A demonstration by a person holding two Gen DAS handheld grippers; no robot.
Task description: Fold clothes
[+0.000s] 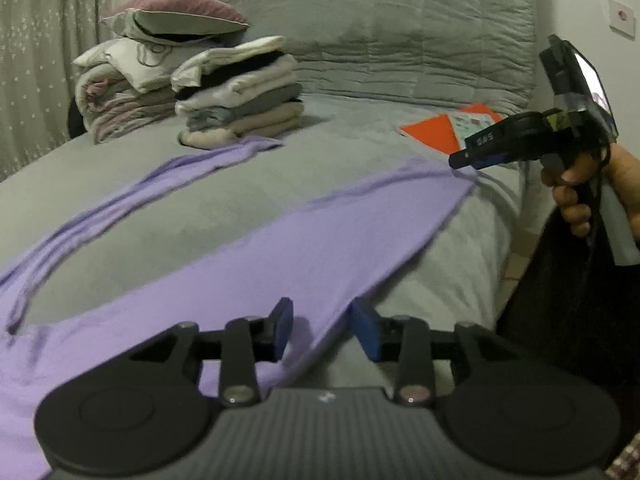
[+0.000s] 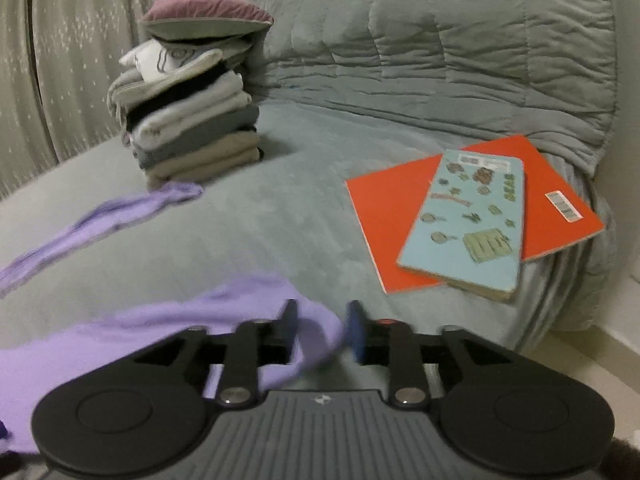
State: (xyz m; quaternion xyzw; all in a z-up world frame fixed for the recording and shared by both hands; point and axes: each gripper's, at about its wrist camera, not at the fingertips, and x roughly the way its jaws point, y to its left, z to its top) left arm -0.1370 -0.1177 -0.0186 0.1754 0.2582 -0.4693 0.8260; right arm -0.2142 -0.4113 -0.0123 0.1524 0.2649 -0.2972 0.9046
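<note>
On the far left of the left wrist view hangs a pale patterned curtain (image 1: 36, 60), and beside it, at the back of the bed (image 1: 224, 216), stand two piles: a rolled bundle of bedding (image 1: 116, 108) topped by a mauve cushion (image 1: 176, 10), then a stack of folded clothes (image 1: 240, 96) just to its right. A lilac garment (image 1: 280, 248) lies spread across the grey bed cover, one narrow part running back until its end touches the foot of the folded stack, the broader part stretching right toward the bed's edge. The left claw (image 1: 322, 330) sits low at the garment's near edge with its blue pads apart and the cloth's hem lying between them; nothing is pinched. Further right, an orange book (image 1: 434, 132) lies near the quilted grey headboard cushion (image 1: 400, 28). At the right edge a hand (image 1: 580, 196) holds the right claw (image 1: 460, 159) over the garment's far corner.

From the right wrist view, the right claw (image 2: 322, 330) likewise stands apart, a blurred fold of the lilac garment (image 2: 160, 332) between its pads. To its right, a light blue book (image 2: 468, 220) lies on top of the orange book (image 2: 384, 208).
</note>
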